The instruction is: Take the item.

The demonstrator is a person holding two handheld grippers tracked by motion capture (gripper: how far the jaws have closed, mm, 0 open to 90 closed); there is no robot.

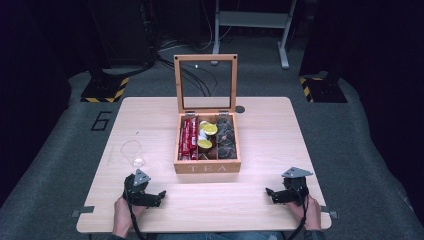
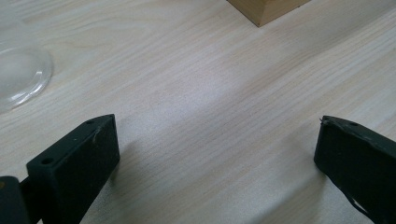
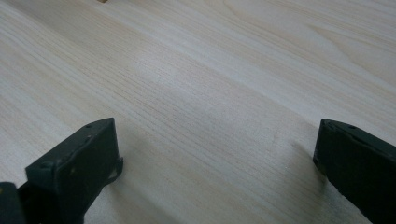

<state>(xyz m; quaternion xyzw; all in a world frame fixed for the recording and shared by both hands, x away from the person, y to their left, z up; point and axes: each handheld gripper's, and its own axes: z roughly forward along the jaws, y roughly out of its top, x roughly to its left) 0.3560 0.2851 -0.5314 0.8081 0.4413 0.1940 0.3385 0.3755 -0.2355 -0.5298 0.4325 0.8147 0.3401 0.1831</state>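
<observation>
Resting on the near edge of the bench [image 1: 150,107], the left claw [image 1: 161,193] and right claw [image 1: 269,191] both gape wide and empty, so nothing looks begun (my reading). The tea box [image 1: 207,167] sits mid-bench, lid upright at its far side, label facing near, compartments running near to far; a clear glass [image 1: 133,153] stands left of it.

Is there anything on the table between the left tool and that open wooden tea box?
Nothing visible. Bare tabletop lies between the left tool and the tea box. A clear glass sits off to the side, left of that path.
</observation>
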